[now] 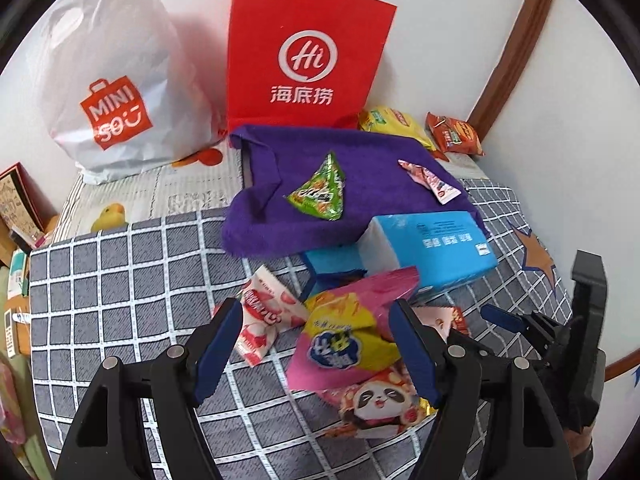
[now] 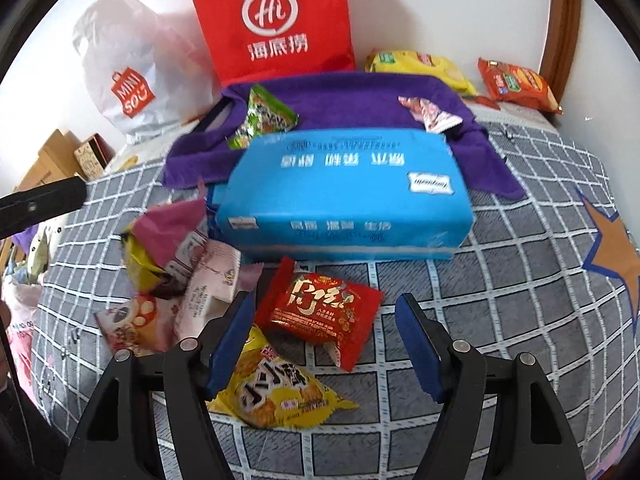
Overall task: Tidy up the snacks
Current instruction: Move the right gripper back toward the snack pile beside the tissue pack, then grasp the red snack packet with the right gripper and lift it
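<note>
Both claws stand released, nothing between the pads. My left claw (image 1: 316, 344) hangs over a pink-and-yellow snack pouch (image 1: 348, 340) at lower centre of the left wrist view; my right claw (image 2: 326, 344) hangs over a red snack packet (image 2: 320, 312) at centre of the right wrist view, with a yellow biscuit packet (image 2: 280, 396) just below it, partly under the left finger.

Location of the goods: all lie on a bed with a grey checked sheet (image 2: 520, 280). A blue tissue pack (image 2: 348, 196) sits mid-frame, its far edge on a purple towel (image 2: 360, 96). A green triangular packet (image 1: 320, 192) and a small pink sachet (image 1: 430, 180) rest on the towel. At upper right, near the wall, lie a yellow bag (image 2: 420, 66) and an orange bag (image 2: 520, 84). A red paper bag (image 1: 304, 52) and a white plastic bag (image 1: 112, 80) stand at the top of the frame.

Handling, as I judge it: the packets are light, air-filled film, crinkly and likely slippery, and the contents may crush. I take hold at a crimped end seam or across the flat middle with light pressure. The pink-and-yellow pouch overlaps a panda-print packet (image 1: 376, 404) and touches a pink-and-white candy wrapper (image 1: 264, 316), so a low grasp could lift neighbours with it. The soft bedding will give under a downward press.
</note>
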A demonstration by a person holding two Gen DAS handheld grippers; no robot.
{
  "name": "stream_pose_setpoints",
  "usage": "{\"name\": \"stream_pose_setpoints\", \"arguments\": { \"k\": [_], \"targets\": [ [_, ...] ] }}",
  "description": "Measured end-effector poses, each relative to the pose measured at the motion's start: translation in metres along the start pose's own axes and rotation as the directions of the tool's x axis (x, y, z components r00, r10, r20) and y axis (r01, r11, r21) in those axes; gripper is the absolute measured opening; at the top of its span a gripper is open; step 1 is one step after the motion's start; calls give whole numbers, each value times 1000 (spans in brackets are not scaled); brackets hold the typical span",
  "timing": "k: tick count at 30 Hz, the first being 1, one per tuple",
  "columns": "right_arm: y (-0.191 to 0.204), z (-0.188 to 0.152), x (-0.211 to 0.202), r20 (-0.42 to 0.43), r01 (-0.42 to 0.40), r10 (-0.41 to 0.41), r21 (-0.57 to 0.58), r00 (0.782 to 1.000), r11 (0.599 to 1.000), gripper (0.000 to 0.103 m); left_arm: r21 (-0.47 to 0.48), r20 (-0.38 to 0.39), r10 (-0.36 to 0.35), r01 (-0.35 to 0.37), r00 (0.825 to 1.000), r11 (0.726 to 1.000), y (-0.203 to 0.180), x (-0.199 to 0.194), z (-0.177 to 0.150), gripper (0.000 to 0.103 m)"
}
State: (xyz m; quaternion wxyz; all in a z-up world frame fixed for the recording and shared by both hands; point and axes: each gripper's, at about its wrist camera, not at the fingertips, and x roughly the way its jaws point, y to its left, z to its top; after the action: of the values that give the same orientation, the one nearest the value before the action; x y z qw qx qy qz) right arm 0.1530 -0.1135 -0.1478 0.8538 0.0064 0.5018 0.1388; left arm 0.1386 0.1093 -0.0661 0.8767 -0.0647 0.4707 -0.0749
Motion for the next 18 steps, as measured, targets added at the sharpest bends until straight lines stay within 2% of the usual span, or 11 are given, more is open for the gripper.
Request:
{"name": "stream_pose_setpoints", "arguments": {
  "k": [7,12,18],
  "targets": [
    [1,-4,14,-13,-22,23,18,1000,1000,72,-73,0,23,-23,1000,997,27,2,-2,73],
    [-2,-3,17,-21,-47,47,32,999,998,72,-88,-11,20,-21,1000,996,32,6,-5,73],
    [-1,-7,23,-53,-35,34,-4,998,999,72,-91,-23,17,-19,1000,996,30,12,-7,73]
  ]
}}
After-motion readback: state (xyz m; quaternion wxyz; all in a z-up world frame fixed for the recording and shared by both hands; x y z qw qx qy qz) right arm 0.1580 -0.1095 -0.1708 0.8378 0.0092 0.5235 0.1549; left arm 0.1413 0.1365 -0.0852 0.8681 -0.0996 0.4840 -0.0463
